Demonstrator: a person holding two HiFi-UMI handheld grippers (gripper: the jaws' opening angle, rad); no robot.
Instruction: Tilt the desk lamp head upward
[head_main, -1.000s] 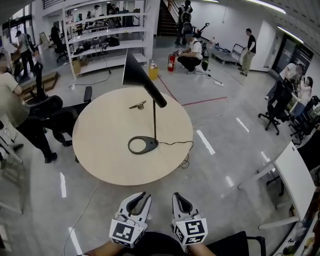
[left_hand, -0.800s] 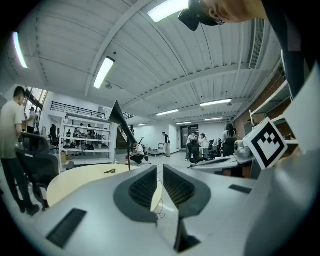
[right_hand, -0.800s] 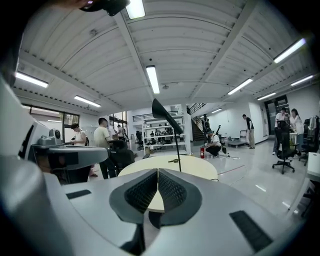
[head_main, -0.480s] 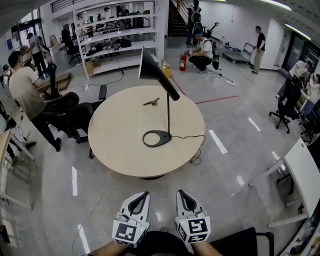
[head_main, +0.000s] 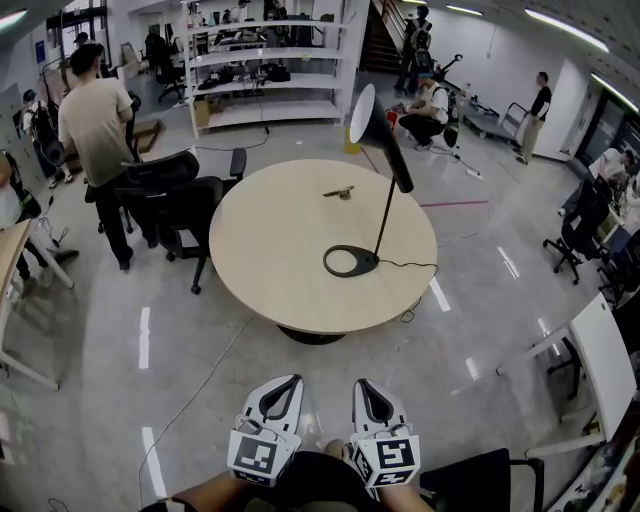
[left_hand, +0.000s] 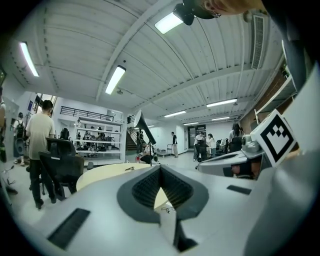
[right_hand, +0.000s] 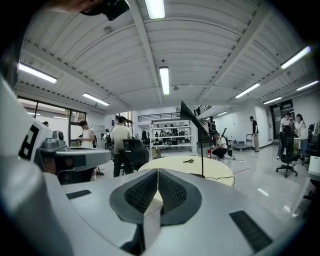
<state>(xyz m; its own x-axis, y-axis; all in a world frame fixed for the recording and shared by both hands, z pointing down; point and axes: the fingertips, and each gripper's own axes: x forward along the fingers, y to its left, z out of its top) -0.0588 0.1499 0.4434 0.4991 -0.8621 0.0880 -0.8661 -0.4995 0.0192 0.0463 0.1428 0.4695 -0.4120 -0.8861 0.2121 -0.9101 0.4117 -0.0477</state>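
Since a second ago: the left tongs go from part-open to fully together, and the whole view swings, so the desk and desk lamp now sit further right in the head view. A person in a beige shirt now stands far left, where before only an edge of them showed.

Current state:
- Left tongs: jaws together, nothing between them. The left gripper view shows only desk and room past the tips.
- Right tongs: jaws also pressed together, empty.
- Both are held low and near, side by side, tips pointing toward the desk. They're well apart from it, with bare floor between.
- The lamp stands on the right half of the round desk. Its oval ring base is flat on the top and a thin pole leans up from it.
- Lamp head: a black cone, tilted, white inside. The wide mouth is at the far-left end, the narrow end lower right at the pole.
- Cord runs from the base off the right edge of the desk.
- Small dark item on the far side of the desk, too small to identify.
- Black office chair just left of the desk, shelving rack far behind.
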